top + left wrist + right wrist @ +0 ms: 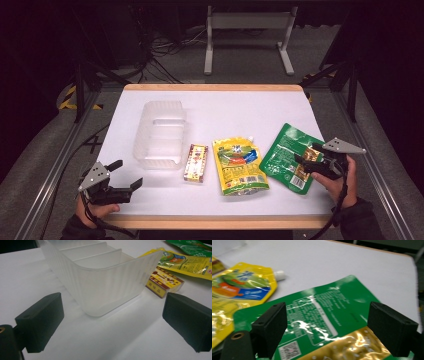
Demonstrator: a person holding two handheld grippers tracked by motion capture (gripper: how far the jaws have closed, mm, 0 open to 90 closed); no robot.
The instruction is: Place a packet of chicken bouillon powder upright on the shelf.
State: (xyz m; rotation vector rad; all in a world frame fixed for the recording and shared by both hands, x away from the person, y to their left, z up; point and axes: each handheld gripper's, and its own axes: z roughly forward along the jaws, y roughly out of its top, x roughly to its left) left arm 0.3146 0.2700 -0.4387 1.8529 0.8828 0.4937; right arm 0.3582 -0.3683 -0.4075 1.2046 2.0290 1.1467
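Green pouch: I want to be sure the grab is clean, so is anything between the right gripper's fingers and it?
Nothing visible. The right gripper hangs open right over the green pouch, whose near end lies between its fingers. The yellow pouch lies off to the side, clear of them.

Left gripper (128, 175) held low at near left, jaws spread wide, pointing forward-right. Right gripper (303, 162) at near right, jaws apart, aimed left, hand gripping it.

Packet print blurred — nothing legible.
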